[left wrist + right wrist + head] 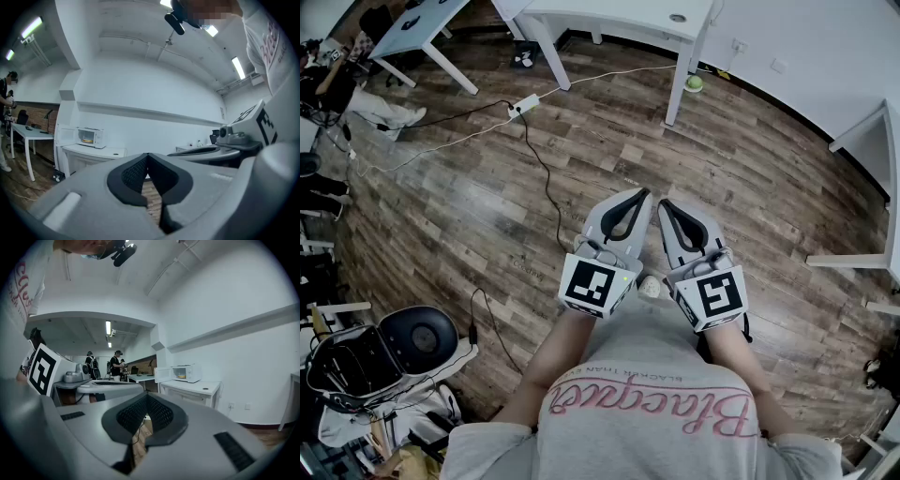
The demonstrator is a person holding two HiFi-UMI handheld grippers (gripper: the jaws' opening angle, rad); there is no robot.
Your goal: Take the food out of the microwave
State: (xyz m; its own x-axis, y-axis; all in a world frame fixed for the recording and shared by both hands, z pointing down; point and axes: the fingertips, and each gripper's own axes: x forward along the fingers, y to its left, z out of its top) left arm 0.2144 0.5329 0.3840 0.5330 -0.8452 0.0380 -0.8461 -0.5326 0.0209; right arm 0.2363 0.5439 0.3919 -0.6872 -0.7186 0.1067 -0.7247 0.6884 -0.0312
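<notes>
A white microwave (90, 136) stands far off on a white table (96, 152), its door (65, 135) swung open to the left. Something yellow, the food (86, 139), shows inside. The right gripper view has the same microwave (187, 373) with the yellow food (180, 377) in it. I hold both grippers side by side at waist height over the wooden floor. My left gripper (643, 193) is shut with nothing in it. So is my right gripper (662, 202), tips together and empty. Both are well away from the microwave.
White tables (619, 19) stand at the far side of the floor. A power strip (524, 104) with cables lies on the boards. A black chair (408, 345) with gear is at my lower left. People (115, 364) stand at a far desk.
</notes>
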